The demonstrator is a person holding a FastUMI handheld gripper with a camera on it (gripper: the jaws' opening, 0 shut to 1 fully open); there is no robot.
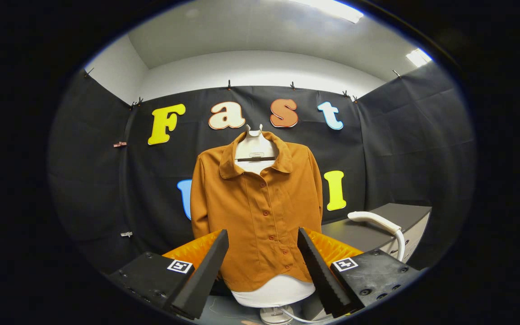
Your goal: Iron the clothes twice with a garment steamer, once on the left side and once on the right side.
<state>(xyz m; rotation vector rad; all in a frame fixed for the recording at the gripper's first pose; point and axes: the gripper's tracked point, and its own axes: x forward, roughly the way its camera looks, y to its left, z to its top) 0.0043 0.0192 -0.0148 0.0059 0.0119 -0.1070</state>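
the tongs (262, 253) are spread wide and grip nothing; their two fingers (206, 271) frame the lower hem of the garment. the rust-orange buttoned collared shirt (257, 203) hangs at 12 o'clock, beyond the fingers, buttoned up on a white torso-shaped hanger form (255, 151) with a white base (273, 291) under the hem. at 2 o'clock, beside the shirt, a white curved garment steamer head (373, 220) rests on the grey bench (395, 214), its white hose (401, 246) dropping over the bench's near edge.
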